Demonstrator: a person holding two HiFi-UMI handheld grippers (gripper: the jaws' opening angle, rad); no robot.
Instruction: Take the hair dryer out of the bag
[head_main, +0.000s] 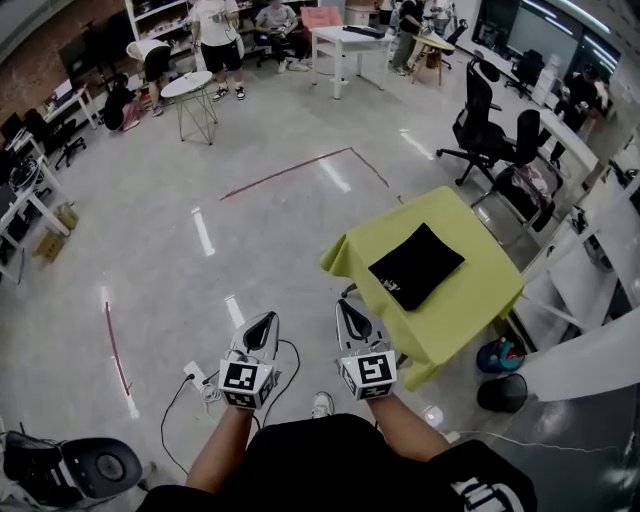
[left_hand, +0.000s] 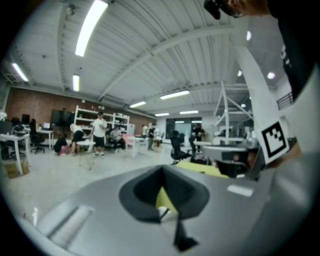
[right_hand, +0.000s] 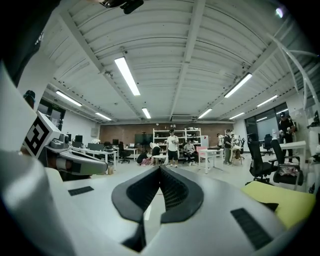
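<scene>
A black bag (head_main: 416, 265) lies flat on a small table with a yellow-green cloth (head_main: 470, 300), ahead and to the right in the head view. No hair dryer shows; I cannot tell what the bag holds. My left gripper (head_main: 262, 322) and right gripper (head_main: 350, 309) are held side by side over the floor, short of the table's near-left corner. Both are shut with nothing between the jaws. In the left gripper view the yellow-green cloth (left_hand: 200, 167) shows beyond the shut jaws (left_hand: 161, 172). The cloth (right_hand: 285, 200) sits at the far right in the right gripper view, past its shut jaws (right_hand: 160, 172).
Two black office chairs (head_main: 490, 130) stand behind the table. A black bin (head_main: 503, 392) and a blue tub (head_main: 497, 354) sit by the table's right foot. A power strip with cables (head_main: 198, 385) lies on the floor near my feet. Several people and a round white table (head_main: 192, 88) are far off.
</scene>
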